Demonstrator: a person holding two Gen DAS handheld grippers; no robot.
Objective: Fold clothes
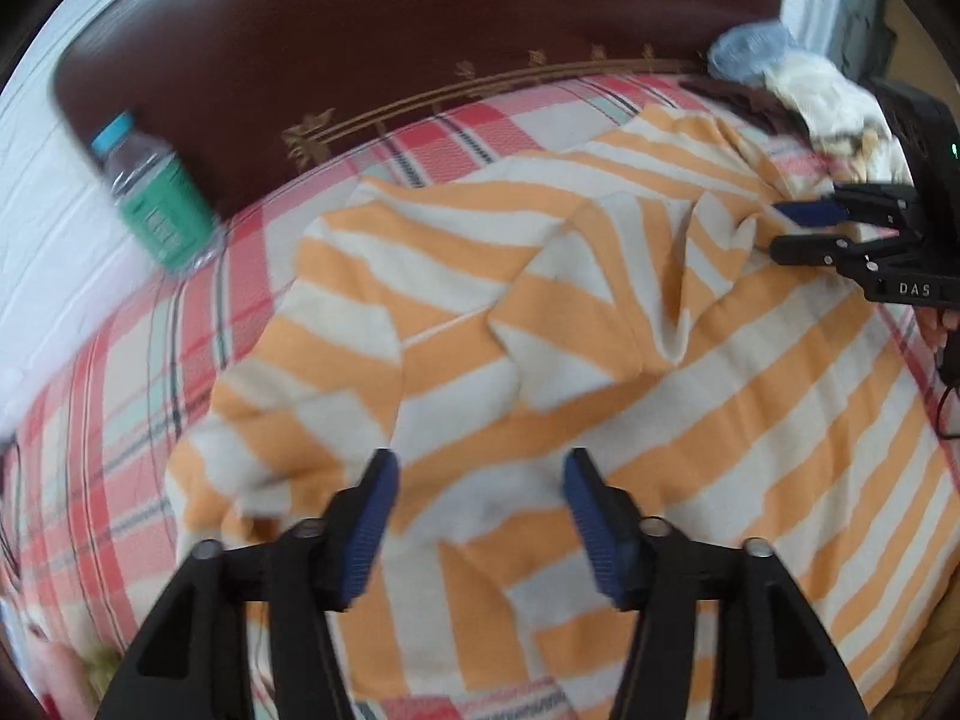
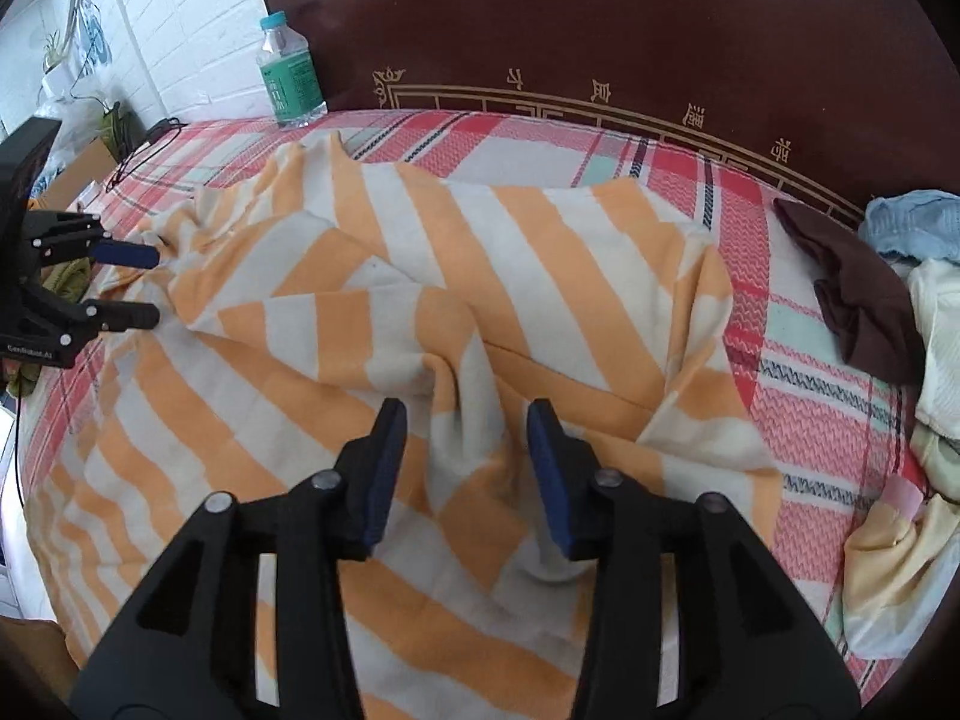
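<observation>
Dark wooden headboard (image 2: 600,18) (gold-trimmed) against white brick wall (image 2: 192,24).

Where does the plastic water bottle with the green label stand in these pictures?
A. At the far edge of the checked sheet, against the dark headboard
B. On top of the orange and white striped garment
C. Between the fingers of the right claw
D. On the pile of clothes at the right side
A: the water bottle stands upright by the dark headboard at the far edge of the checked sheet, clear of the striped garment.

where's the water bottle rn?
The water bottle stands at the bed's far left corner in the right wrist view, against the dark headboard, just beyond the striped shirt.
</observation>
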